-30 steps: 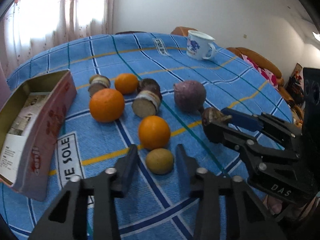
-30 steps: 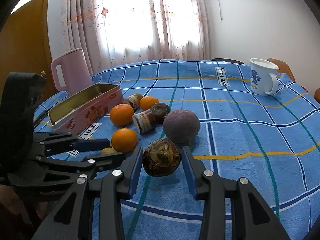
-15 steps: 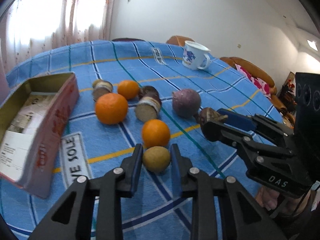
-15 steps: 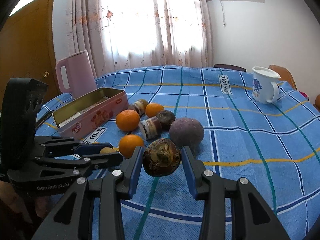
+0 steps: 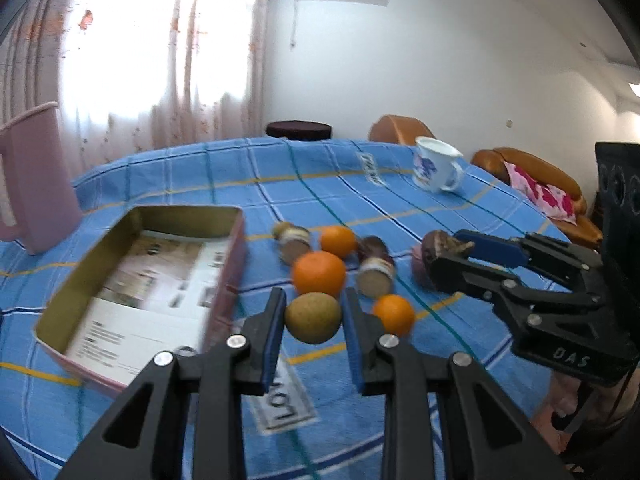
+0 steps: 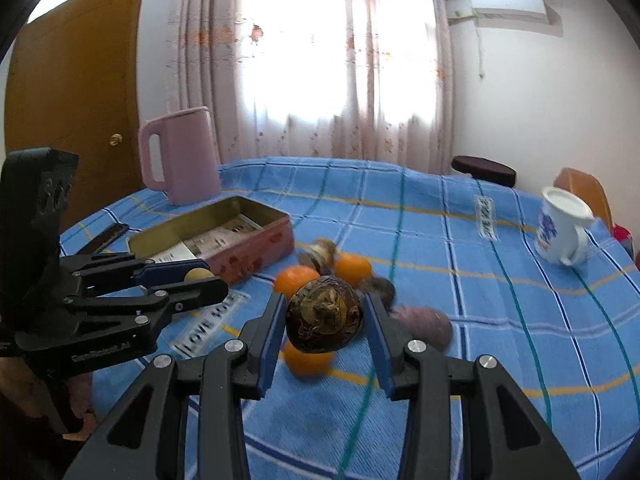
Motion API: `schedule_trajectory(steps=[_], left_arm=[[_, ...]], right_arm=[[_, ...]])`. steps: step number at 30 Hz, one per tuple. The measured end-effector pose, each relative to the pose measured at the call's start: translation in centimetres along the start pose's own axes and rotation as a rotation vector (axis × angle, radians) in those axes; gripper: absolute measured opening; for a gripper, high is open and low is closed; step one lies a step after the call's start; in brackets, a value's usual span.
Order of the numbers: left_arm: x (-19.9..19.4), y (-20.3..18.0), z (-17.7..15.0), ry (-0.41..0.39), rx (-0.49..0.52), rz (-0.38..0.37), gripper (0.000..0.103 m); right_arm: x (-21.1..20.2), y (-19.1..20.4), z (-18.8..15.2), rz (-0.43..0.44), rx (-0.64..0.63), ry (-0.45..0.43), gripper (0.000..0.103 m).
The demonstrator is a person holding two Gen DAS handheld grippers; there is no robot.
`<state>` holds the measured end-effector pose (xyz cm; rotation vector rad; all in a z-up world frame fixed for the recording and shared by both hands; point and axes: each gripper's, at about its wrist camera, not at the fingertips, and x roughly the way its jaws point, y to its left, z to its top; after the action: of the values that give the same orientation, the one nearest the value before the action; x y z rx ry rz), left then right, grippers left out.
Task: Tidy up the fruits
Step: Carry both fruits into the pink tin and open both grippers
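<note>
My left gripper [image 5: 314, 316] has its fingers clamped on a yellow-green fruit [image 5: 313, 317], held clear of the blue checked tablecloth [image 5: 400, 208] at lower centre of the left view, its long axis running across the frame. My right gripper [image 6: 324, 316] grips a dark brown bulb [image 6: 323, 317] at centre frame, its tufted end facing the lens. Only the left view shows three oranges [image 5: 319, 273] plainly. The right view shows the pink jug [image 6: 180, 156] whole, upper left, behind the open tin [image 6: 256, 248], and the white mug [image 6: 562, 224] at right.
</note>
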<state>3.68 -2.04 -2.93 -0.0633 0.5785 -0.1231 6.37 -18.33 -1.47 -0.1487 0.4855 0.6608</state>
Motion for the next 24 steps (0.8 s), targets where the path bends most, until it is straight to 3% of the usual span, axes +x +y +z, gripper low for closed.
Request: schedule_trajectory(steps=[14,24], left_arm=[[-1.3,7.5,2.2,-0.055,-0.064,0.148,0.029],[-0.3,11.7,2.2,-0.021,-0.1,0.212,0.029]], right_arm=[[3.2,4.4,6.6,0.069,-0.133,-0.039,0.041],[8.4,8.3,7.5,0.134,-0.172,0.008,0.041]])
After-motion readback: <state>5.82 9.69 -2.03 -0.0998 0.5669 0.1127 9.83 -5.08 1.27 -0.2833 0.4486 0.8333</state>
